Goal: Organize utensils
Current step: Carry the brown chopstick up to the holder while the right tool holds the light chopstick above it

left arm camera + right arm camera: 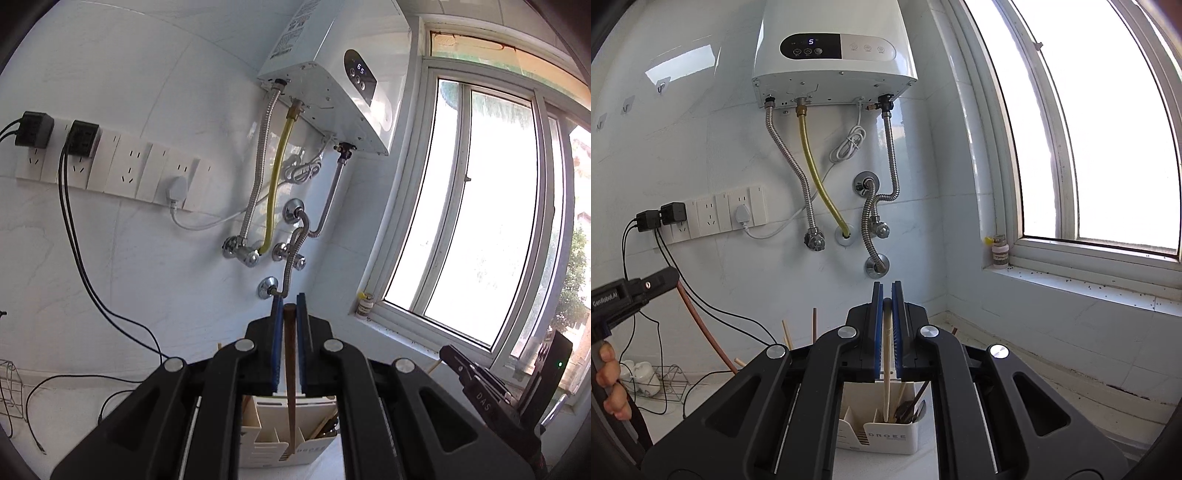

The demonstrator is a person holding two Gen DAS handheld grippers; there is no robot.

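Note:
My left gripper (290, 301) is shut on a long brown wooden utensil (290, 369). The utensil hangs straight down, its lower end over a white compartmented utensil holder (266, 450). My right gripper (887, 290) is shut on a cream-coloured utensil handle (887, 369) whose lower end reaches into the middle compartment of the same holder (882, 439). Dark utensils (910, 408) stand in its right compartment. In the right wrist view the left gripper (670, 275) appears at the left with the brown utensil (701, 328) below it. The right gripper (448, 352) shows at the right of the left wrist view.
A water heater (834, 48) with hoses hangs on the tiled wall behind. Sockets (713, 218) with black cables (665, 258) run down to the counter. A small bottle (999, 251) stands on the window sill. A wire rack with white cups (646, 376) sits left. A person's hand (611, 384) is at the left edge.

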